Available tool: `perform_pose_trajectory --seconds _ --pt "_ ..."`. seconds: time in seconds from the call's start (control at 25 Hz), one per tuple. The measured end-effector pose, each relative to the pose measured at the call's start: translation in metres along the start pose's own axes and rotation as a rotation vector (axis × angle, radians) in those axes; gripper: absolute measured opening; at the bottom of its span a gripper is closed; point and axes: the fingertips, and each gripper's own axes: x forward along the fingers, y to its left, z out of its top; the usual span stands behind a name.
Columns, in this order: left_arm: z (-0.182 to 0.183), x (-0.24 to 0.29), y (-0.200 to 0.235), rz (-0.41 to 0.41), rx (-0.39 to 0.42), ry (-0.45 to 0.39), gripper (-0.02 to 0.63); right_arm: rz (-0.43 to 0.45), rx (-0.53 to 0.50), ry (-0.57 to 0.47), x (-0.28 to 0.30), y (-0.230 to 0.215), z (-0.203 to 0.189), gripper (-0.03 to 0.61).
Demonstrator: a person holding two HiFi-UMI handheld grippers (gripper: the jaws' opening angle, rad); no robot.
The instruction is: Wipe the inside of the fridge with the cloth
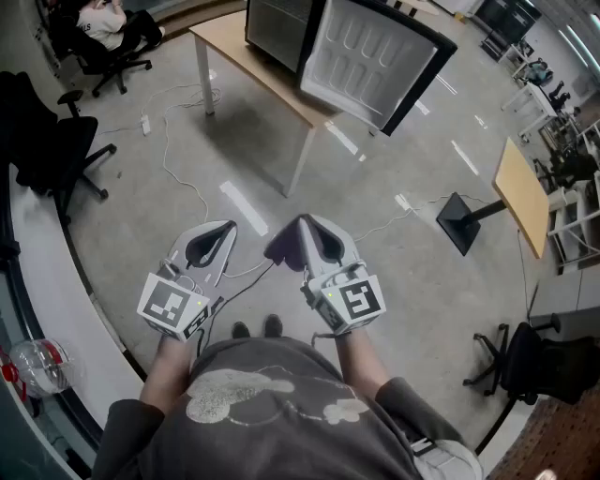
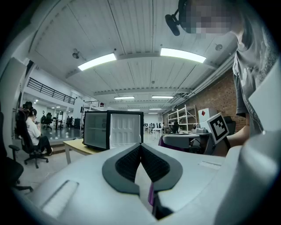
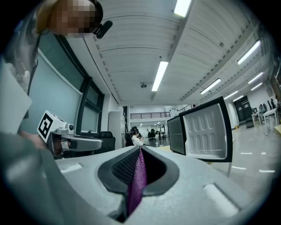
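Above the floor [image 1: 375,202], well short of the fridge [image 1: 281,28] (door open) on the desk [image 1: 246,58], the right claw [image 1: 302,223] pinches a purple cloth [image 1: 281,247]; the left claw [image 1: 227,227] is closed.

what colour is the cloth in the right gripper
Purple; the cloth shows best in the right gripper view.

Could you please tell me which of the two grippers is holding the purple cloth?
The right gripper: the purple cloth is pinched between its jaws.
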Motion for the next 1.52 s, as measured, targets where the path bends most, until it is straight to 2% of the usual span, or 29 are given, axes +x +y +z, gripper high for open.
perform_pose_trajectory --seconds 0.72,0.92,1.12,1.32,1.52 --pt "-0.008 0.019 -0.001 -0.006 -0.001 0.030 0.018 0.015 0.001 -0.008 0.002 -0.013 -0.003 -0.003" --pt "-0.008 0.030 0.004 0.024 0.011 0.032 0.018 0.070 -0.040 -0.037 0.003 -0.021 0.001 -0.003" --pt "-0.005 0.042 0.009 0.046 0.044 0.032 0.018 0.103 -0.022 -0.044 0.013 -0.031 0.006 -0.003" --pt "-0.001 0.050 0.026 0.057 0.060 0.024 0.018 0.112 -0.025 -0.036 0.033 -0.038 0.004 -0.003" --pt "-0.009 0.066 0.062 0.043 0.050 0.031 0.018 0.097 -0.026 -0.015 0.070 -0.047 -0.006 -0.003"
